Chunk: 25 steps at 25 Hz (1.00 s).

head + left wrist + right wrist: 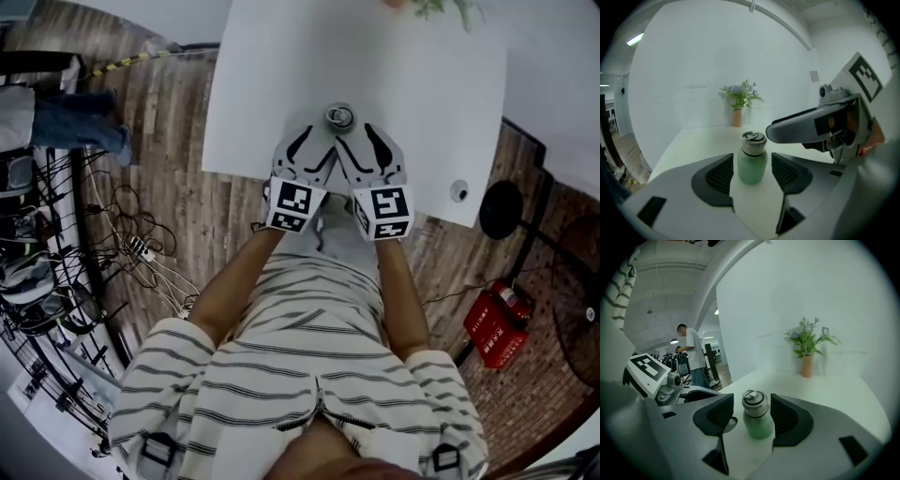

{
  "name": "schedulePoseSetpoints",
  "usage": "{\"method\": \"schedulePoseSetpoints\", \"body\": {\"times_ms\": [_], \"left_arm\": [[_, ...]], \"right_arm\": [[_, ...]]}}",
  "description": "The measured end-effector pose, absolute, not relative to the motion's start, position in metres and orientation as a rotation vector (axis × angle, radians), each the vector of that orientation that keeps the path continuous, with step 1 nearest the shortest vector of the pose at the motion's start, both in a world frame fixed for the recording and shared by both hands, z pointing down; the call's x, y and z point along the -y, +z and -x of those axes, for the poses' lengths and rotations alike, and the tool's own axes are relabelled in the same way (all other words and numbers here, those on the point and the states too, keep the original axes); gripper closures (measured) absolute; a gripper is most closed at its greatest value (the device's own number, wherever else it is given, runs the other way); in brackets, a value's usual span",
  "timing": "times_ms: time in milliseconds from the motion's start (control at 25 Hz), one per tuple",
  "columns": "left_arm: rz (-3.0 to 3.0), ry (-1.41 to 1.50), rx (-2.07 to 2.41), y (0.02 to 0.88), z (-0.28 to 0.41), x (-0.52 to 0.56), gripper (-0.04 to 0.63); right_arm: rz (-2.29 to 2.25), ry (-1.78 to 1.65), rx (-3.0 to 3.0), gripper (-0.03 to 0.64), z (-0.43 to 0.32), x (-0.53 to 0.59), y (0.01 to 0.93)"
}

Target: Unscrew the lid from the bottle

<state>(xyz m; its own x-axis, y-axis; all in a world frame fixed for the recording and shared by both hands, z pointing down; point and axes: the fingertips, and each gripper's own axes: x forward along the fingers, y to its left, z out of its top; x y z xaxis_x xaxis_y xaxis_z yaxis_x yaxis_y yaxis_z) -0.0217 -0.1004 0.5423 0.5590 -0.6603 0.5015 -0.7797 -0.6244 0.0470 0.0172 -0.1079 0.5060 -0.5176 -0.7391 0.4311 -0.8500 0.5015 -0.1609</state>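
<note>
The green bottle [339, 117] stands upright near the front edge of the white tabletop [281, 66], its lid [753, 140] on. The left gripper [314, 150] and the right gripper [366, 150] crowd close together. Each has its fingers [719, 176] apart on both sides of the bottle, not pressing it. A flower vase [737, 117] stands well apart at the far edge. A small round thing [458, 191] lies near the front right corner.
</note>
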Motion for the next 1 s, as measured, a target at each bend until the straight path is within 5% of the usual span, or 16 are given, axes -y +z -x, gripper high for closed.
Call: {"method": "schedulePoseSetpoints", "body": {"times_ms": [400,1000], "left_arm": [[-2.678,0.718,1.036,0.564,0.006,0.118,0.272],[-2.833,0.857,0.742,0.587,-0.018,0.130,0.249]], "right_arm": [[-1.177,0.418,2.418,0.321,-0.003,0.124,0.527],[-0.971,0.283,2.379,0.322,0.004,0.136,0.546]]}}
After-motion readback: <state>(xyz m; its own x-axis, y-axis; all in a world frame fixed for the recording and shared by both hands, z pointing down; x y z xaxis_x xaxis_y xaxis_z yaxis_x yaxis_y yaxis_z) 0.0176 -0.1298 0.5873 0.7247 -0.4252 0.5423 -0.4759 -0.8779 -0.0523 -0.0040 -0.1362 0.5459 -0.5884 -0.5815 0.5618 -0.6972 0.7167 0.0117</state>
